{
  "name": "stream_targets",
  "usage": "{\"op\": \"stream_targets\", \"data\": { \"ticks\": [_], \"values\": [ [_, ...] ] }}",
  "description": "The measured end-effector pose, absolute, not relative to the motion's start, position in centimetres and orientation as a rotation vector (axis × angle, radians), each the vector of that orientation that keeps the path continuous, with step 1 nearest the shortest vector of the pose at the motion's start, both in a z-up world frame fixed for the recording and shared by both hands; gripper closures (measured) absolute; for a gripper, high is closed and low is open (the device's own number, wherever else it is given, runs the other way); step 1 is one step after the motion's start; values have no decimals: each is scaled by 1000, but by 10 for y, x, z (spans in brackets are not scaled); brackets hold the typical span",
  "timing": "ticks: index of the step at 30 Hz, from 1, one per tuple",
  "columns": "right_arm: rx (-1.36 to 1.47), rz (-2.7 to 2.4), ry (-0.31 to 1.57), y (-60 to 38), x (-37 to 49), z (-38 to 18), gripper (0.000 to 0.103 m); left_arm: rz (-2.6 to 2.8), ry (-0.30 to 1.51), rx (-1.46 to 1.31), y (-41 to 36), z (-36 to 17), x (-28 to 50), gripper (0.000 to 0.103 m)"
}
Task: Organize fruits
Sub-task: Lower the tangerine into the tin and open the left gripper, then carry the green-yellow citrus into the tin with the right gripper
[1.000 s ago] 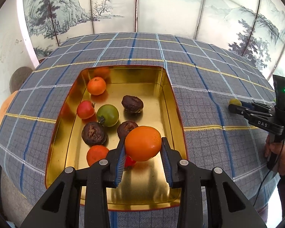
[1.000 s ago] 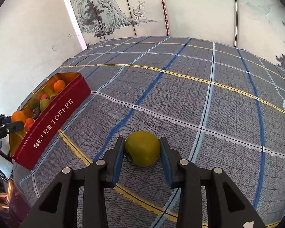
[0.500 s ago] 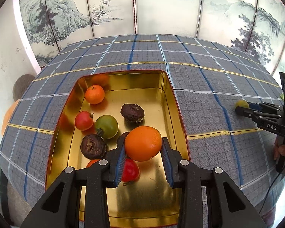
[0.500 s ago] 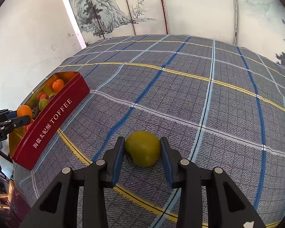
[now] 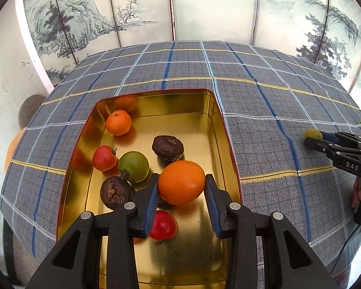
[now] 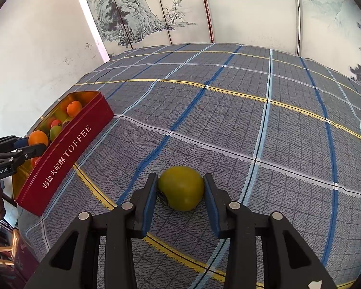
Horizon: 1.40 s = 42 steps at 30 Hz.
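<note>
The left gripper (image 5: 181,187) held an orange (image 5: 181,182) clamped above the tin (image 5: 228,139); it should lower into bare floor before release, while the right gripper (image 6: 180,190) gripped a green fruit (image 6: 181,187) on the cloth (image 6: 288,132).

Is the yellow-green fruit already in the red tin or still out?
Out. The yellow-green fruit lies on the checked cloth between the right gripper's jaws, apart from the tin.

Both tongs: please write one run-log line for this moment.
left tongs: shut on round orange fruit | right tongs: shut on round yellow-green fruit

Plaid tablecloth (image 6: 228,125), painted screen (image 5: 137,7)
</note>
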State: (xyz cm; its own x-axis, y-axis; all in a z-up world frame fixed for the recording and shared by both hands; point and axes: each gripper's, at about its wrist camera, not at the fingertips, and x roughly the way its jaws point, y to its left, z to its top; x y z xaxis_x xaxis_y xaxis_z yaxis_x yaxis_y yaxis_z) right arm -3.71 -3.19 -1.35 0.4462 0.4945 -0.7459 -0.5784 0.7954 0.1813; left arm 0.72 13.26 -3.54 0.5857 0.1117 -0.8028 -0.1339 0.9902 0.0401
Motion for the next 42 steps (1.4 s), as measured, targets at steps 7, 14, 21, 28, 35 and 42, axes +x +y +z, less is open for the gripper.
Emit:
{"op": "stream_targets", "data": {
  "ticks": [7,14,21,28,35,42],
  "values": [
    [-103,666,888,-31,-38,-14,67,185,885,10,132,-26,7,40],
    [-104,666,888,-31,-37,-14,67,206,882,5,134,-25,6,39],
    [-102,667,888,-32,-37,-14,67,232,889,-12,138,-28,-3,39],
    [-124,660,876,-26,-43,-12,67,262,882,-15,143,-25,-17,39],
    [-119,672,872,-24,-68,-11,67,285,870,-31,152,-22,-33,39],
    [-95,744,837,-13,-95,11,67,308,858,-36,158,-22,-52,39]
  ]
}}
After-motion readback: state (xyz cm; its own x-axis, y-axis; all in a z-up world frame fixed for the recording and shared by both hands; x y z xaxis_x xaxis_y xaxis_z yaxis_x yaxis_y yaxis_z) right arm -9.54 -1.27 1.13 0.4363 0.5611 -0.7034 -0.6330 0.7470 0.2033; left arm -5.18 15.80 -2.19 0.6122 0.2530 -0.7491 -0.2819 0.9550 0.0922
